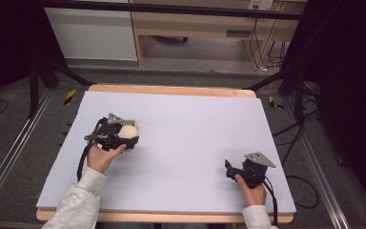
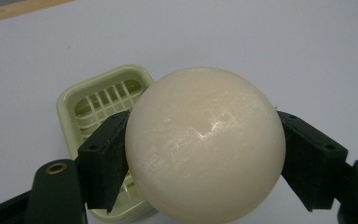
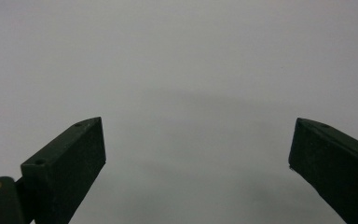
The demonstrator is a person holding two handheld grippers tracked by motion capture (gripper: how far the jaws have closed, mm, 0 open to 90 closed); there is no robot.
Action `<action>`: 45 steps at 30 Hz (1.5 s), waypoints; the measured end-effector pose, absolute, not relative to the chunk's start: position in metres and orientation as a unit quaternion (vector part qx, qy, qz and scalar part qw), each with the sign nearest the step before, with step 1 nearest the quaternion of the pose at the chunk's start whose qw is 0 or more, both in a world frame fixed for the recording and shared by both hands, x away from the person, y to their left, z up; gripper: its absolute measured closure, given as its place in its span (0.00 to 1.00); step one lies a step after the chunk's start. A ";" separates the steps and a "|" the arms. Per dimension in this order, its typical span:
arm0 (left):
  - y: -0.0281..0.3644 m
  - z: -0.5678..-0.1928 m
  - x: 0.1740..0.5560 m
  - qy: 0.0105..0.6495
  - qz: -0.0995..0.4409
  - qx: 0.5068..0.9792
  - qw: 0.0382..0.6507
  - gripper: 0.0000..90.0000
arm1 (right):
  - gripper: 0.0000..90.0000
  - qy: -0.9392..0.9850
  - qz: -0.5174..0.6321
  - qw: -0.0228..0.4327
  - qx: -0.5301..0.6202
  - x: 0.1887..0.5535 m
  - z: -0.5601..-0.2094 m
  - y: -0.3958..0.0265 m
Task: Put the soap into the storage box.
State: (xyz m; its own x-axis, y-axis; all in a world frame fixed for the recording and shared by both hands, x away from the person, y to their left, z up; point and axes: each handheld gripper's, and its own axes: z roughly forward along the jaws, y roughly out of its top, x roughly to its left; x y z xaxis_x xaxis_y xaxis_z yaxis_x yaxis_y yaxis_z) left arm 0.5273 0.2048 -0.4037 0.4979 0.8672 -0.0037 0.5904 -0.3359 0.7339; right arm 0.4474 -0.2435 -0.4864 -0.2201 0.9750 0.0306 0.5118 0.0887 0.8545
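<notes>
Left gripper (image 2: 205,154) clamped; right gripper (image 3: 198,154) jaws apart, apparently low.

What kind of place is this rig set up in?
Likely a lab or data-collection bay: a padded table inside a black metal frame, loose cables by bare wooden furniture, and the left gripper clamping a soap ball.

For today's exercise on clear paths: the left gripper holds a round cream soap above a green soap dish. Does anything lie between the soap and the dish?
Nothing visible does. The left gripper clamps the soap, and the soap dish sits just behind and below it, its slatted tray bare. The soap hides the dish's near part.
</notes>
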 end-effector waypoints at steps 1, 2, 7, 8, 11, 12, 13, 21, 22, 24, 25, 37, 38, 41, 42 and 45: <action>0.206 -0.404 0.529 0.462 0.200 0.791 0.347 0.27 | 0.05 0.676 0.392 0.296 0.550 0.447 -0.486 -0.244; 0.207 -0.403 0.531 0.462 0.200 0.791 0.347 0.27 | 0.05 0.676 0.392 0.296 0.550 0.447 -0.486 -0.244; 0.212 -0.404 0.538 0.474 0.200 0.782 0.352 0.27 | 0.05 0.676 0.393 0.296 0.549 0.447 -0.486 -0.244; 0.213 -0.405 0.539 0.475 0.201 0.782 0.350 0.27 | 0.05 0.676 0.393 0.296 0.549 0.447 -0.486 -0.244; 0.215 -0.406 0.541 0.480 0.203 0.777 0.353 0.27 | 0.05 0.676 0.392 0.298 0.548 0.447 -0.486 -0.244; 0.215 -0.406 0.542 0.479 0.204 0.779 0.351 0.27 | 0.05 0.675 0.393 0.298 0.548 0.447 -0.486 -0.244; 0.215 -0.406 0.543 0.479 0.204 0.778 0.352 0.27 | 0.05 0.675 0.393 0.298 0.548 0.447 -0.486 -0.244; 0.219 -0.410 0.550 0.483 0.204 0.778 0.346 0.27 | 0.05 0.673 0.395 0.302 0.548 0.446 -0.486 -0.244; 0.220 -0.411 0.551 0.485 0.204 0.777 0.345 0.27 | 0.05 0.673 0.395 0.302 0.547 0.446 -0.486 -0.244; 0.221 -0.412 0.553 0.488 0.204 0.776 0.344 0.27 | 0.05 0.673 0.395 0.302 0.547 0.446 -0.486 -0.244; 0.222 -0.413 0.554 0.489 0.203 0.776 0.342 0.27 | 0.05 0.673 0.395 0.302 0.547 0.446 -0.486 -0.244; 0.226 -0.422 0.564 0.495 0.201 0.779 0.327 0.27 | 0.05 0.673 0.396 0.302 0.547 0.446 -0.486 -0.244; 0.226 -0.424 0.565 0.495 0.203 0.779 0.327 0.27 | 0.05 0.672 0.396 0.302 0.548 0.446 -0.486 -0.244; 0.225 -0.427 0.566 0.497 0.202 0.780 0.323 0.27 | 0.05 0.673 0.395 0.302 0.547 0.446 -0.486 -0.244; 0.225 -0.429 0.567 0.496 0.201 0.782 0.320 0.27 | 0.05 0.673 0.395 0.301 0.548 0.446 -0.486 -0.244; 0.225 -0.432 0.568 0.498 0.201 0.781 0.318 0.27 | 0.05 0.674 0.395 0.300 0.548 0.446 -0.486 -0.244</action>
